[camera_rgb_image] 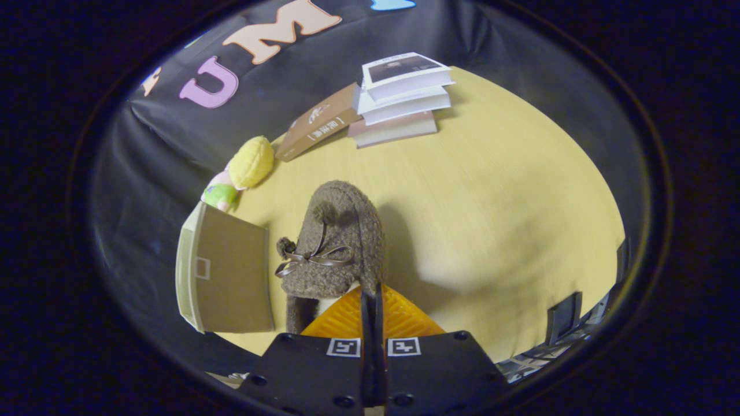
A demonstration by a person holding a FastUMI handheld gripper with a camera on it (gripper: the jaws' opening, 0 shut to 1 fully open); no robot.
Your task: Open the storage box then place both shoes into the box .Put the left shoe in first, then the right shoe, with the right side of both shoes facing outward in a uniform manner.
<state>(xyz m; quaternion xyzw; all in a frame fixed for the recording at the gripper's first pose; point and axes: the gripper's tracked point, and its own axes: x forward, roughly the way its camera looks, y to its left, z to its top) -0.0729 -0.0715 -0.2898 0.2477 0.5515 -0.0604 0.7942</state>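
1. Yellow tabletop (491, 190) runs out to the black cloth wall, and a stack of books (402, 98) with one brown book (318, 121) leaning beside it sits at the far end.
2. At the near edge of the scene the tool (372, 300) has its fingers drawn nearly together, pinching the rim of the brown fuzzy shoe (338, 242), which hangs toe away from the tool with its bow on top.
3. Just left of the shoe is the storage box (228, 271), its brown flap facing this way. I cannot tell whether the opening is clear.
4. Judged from this, the step in hand is carrying the shoe to the box. Keep the pinch firm, since the soft upper could slip or twist.
5. Turn the shoe before lowering so its right side faces outward, then bring it in over the box's near rim rather than dragging it across the flap.
6. A yellow plush toy (245, 167) lies just beyond the box, so approach from the near right.
7. Open tabletop to the right gives free room for swinging; dark fixtures (563, 315) stand at the near right edge.
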